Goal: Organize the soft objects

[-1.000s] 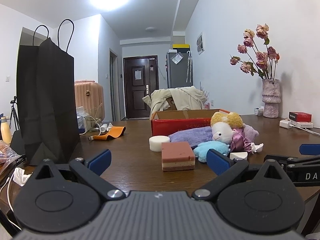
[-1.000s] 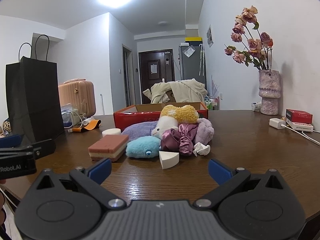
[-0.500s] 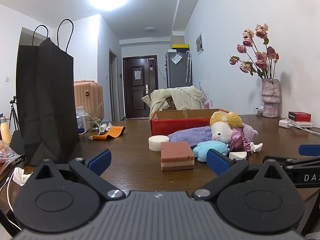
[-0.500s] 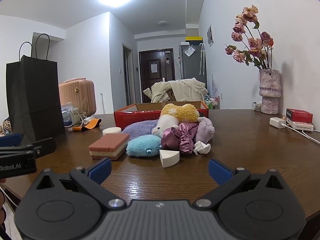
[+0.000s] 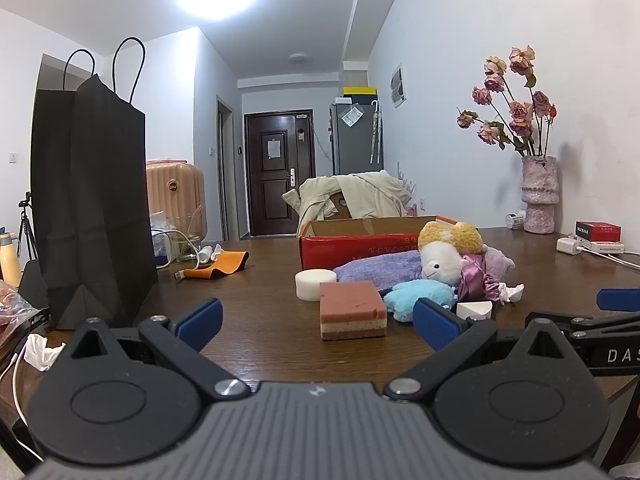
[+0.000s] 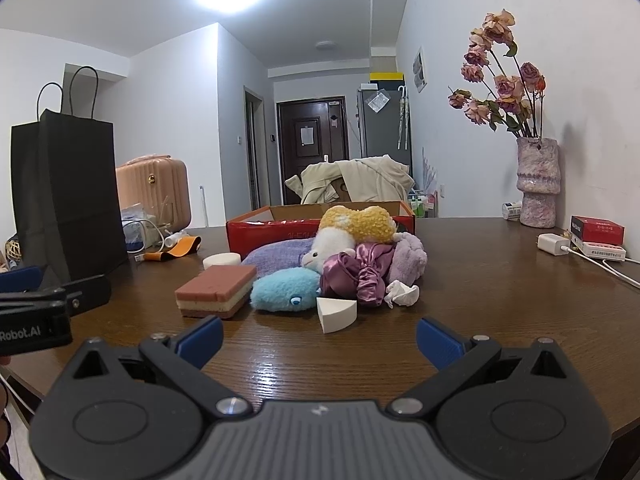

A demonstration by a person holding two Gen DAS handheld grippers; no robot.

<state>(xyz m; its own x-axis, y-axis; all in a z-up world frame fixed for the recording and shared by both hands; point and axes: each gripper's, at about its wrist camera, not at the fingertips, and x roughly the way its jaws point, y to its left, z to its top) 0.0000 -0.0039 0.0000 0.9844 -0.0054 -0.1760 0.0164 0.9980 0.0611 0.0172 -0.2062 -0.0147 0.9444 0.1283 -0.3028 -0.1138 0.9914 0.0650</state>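
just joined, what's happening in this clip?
A person holds two grippers over a wooden table. The left gripper and right gripper are both open and empty. Ahead lies a pile of soft toys and a layered sponge, in front of a red box. Nothing is picked up yet.

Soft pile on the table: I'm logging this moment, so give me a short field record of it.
left tongs: open, empty
right tongs: open, empty
nearest left tongs: layered sponge block
nearest right tongs: white wedge sponge
pile: blue plush, satin scrunchie, alpaca plush
behind pile: red box, open
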